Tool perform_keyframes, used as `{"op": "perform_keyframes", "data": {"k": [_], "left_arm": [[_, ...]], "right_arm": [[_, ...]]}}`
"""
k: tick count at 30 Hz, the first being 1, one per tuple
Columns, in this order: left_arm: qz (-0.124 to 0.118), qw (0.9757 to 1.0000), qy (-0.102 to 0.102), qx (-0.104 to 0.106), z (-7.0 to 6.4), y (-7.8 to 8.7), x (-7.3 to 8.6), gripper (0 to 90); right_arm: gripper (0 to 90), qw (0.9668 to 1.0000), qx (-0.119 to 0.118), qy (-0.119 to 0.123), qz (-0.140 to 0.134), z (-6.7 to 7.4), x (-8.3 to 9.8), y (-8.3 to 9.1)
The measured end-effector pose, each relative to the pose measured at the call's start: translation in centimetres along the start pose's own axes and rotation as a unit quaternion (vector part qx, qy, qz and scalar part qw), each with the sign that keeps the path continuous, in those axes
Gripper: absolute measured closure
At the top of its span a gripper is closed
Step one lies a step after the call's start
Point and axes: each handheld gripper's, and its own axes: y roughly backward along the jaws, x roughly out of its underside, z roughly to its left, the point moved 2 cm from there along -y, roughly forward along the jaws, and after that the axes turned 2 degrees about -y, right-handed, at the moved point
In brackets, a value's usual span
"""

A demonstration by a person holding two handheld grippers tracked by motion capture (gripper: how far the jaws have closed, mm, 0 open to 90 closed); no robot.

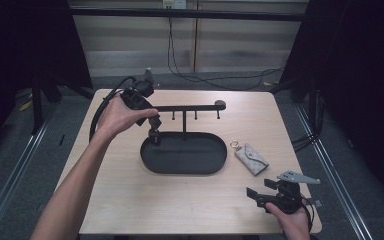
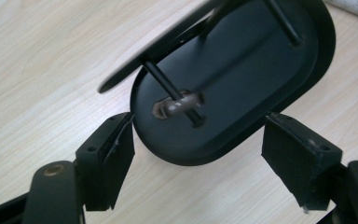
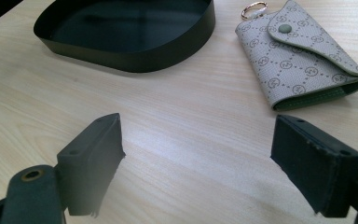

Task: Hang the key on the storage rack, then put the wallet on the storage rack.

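Left gripper [image 1: 154,131] held above the left end of the black oval tray [image 1: 152,162], pointing down at it. Jaws released, standing wide, nothing between the pads. Seen in the left gripper view below and between the jaws: the tray's rounded end [image 2: 177,156], with a small dark key-like item [image 2: 175,105] hanging on a peg of the stand's crossbar [image 2: 168,88], blurred. Item apart from both pads; exact kind cannot be told.

Ahead of the left jaws, toward the middle of the surface [image 1: 130,200]: black stand with a horizontal bar [image 1: 190,107] carrying several short pegs, rising on a post from the tray.

To the right of the tray, well ahead of the right jaws: grey patterned key pouch [image 1: 251,158] with a metal ring [image 1: 235,146], lying flat on the surface, near the tray but not touching it. In the right gripper view, pouch [image 3: 303,60] beyond the right-hand pad, snap flap closed.

Right gripper [image 1: 255,196] held low at the near right corner of the surface, pointing left toward the tray. Jaws released and wide apart, bare surface [image 3: 191,140] between the pads.
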Motion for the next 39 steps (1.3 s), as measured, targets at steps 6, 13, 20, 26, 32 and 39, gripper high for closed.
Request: {"op": "perform_keyframes", "data": {"k": [6,13,20,26,32,39], "left_arm": [[-0.031,0.9994,-0.004,0.013,0.4,0.3,1.6,19.7],[-0.078,0.9961,0.010,0.040,1.0,0.2,3.9,18.4],[-0.107,0.9933,-0.027,0.035,0.4,0.0,6.4,19.0],[-0.141,0.9890,-0.037,0.025,0.8,-0.5,8.7,19.3],[-0.183,0.9826,-0.018,0.027,0.6,-0.5,10.6,18.8],[-0.230,0.9729,0.009,0.021,0.5,-1.0,13.7,16.9]], "right_arm": [[16.3,1.0000,0.003,0.002,0.002,0.1,0.0,0.0],[16.3,1.0000,0.003,0.002,0.003,0.0,0.0,-0.1],[16.4,1.0000,0.004,-0.001,0.001,0.0,0.0,-0.1],[16.6,0.9999,0.008,0.002,0.008,0.1,-0.1,-0.5],[16.6,0.9999,0.010,-0.004,0.004,-0.1,-0.2,-0.5],[16.6,0.9998,0.017,-0.008,-0.001,-0.2,-0.2,-0.4]]}}
